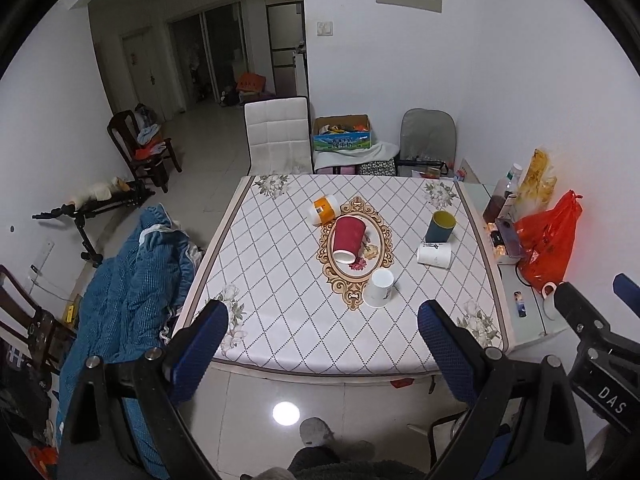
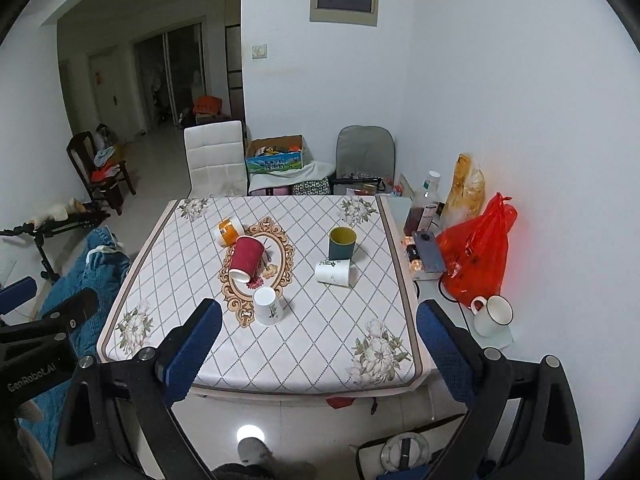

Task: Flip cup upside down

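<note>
Several cups stand on the patterned table (image 1: 280,320). A dark green cup (image 1: 439,227) (image 2: 341,243) stands upright at the right. A red paper cup (image 1: 348,238) (image 2: 246,258) and an orange-and-white cup (image 1: 323,209) (image 2: 228,231) lie on their sides near the middle. A white paper cup (image 1: 434,255) (image 2: 333,273) lies on its side in front of the green one. A white cup (image 1: 378,289) (image 2: 268,306) stands mouth down near the front. My left gripper (image 1: 322,354) and right gripper (image 2: 318,356) are open and empty, held before the table's front edge.
A side shelf at the right holds a red plastic bag (image 2: 476,258), bottles (image 2: 422,204), a phone (image 2: 429,256) and a white enamel mug (image 2: 493,315). A blue quilt (image 1: 128,292) lies left of the table. A white chair (image 1: 278,136) and a box (image 1: 342,134) stand behind it.
</note>
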`<state>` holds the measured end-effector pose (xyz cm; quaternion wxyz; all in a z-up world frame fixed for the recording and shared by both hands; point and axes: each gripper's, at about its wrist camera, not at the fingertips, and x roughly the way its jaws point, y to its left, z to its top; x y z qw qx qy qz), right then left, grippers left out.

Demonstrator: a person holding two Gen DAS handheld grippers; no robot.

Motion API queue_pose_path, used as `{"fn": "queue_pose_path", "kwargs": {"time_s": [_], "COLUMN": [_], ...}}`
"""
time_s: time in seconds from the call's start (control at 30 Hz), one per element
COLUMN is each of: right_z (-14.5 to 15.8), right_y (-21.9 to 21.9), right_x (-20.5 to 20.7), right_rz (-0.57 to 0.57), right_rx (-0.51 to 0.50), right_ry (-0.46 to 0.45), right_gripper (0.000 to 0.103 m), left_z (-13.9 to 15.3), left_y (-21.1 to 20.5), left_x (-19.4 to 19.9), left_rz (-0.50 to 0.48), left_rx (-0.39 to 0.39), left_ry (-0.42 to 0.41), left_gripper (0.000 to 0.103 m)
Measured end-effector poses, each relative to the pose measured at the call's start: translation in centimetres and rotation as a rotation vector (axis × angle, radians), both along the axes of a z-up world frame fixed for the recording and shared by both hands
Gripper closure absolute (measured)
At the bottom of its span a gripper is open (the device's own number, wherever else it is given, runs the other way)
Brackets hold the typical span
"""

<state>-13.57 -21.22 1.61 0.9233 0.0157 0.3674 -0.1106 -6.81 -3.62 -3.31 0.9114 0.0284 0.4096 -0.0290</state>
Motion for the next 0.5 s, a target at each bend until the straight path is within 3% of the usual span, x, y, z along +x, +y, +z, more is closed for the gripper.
{"fn": "queue_pose_path", "kwargs": {"time_s": [0.37,0.5], "right_z": [-0.18,-0.18], "right_y": [-0.85,-0.93], "right_x": [-0.16,-0.31], "right_rz": [0.001,0.004], "right_rx": [0.009,0.011], "right_ry": [0.001,0.001], "right_gripper": [0.003,0.003], "left_z": [0.50,0.60], "left_y": [-0.72,-0.80], "left_x": [-0.68,-0.65], "left_rz": [0.019,0.029], "left_rx": [0.011,0.016], "left_ry": [-0.010,-0.013], "left_gripper": [0.006,0.001]}}
